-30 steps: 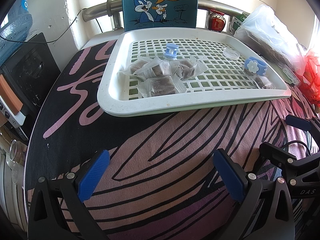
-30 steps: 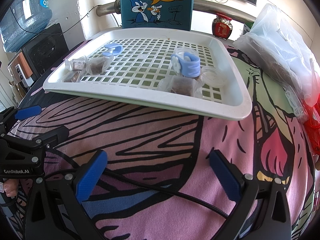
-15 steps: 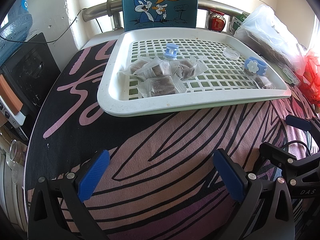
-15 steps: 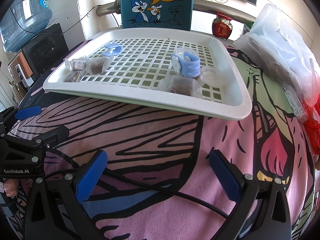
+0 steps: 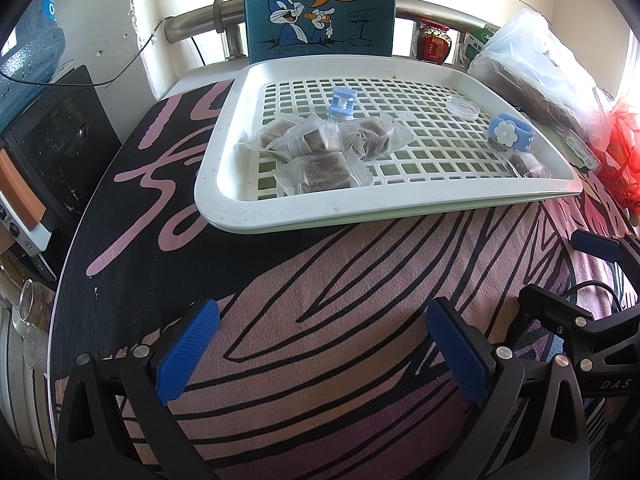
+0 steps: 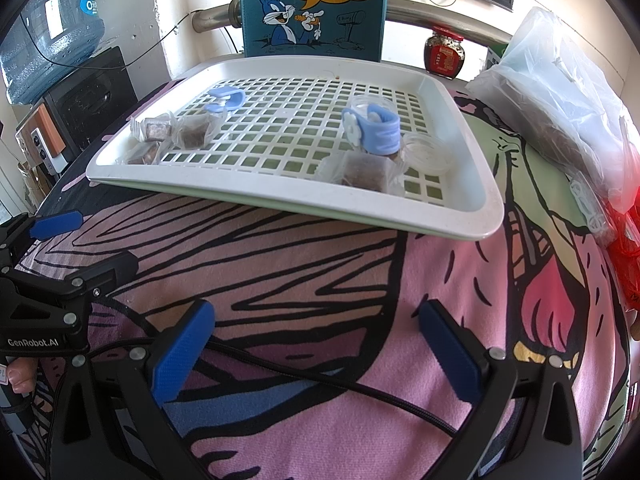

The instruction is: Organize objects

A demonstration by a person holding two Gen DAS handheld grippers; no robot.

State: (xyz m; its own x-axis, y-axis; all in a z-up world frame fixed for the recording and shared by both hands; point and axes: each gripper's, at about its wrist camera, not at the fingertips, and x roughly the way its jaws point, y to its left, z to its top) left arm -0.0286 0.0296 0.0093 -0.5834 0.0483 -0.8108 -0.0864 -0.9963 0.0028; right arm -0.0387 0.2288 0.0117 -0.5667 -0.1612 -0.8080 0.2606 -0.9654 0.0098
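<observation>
Ahead of both wide-open, empty jaws: tray (image 5: 280,216) holding five wrapped candies (image 5: 324,168), two blue clips (image 5: 342,104), one clear lid (image 5: 463,107).

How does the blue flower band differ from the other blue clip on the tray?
The flower band is a wide loop bearing a white flower; the blue clip is smaller, with no flower. The band sits at the white tray's right side, wrapped around a clear round container; the clip lies on the left by the wrapped snack cluster. Both are light blue and ungripped.
</observation>
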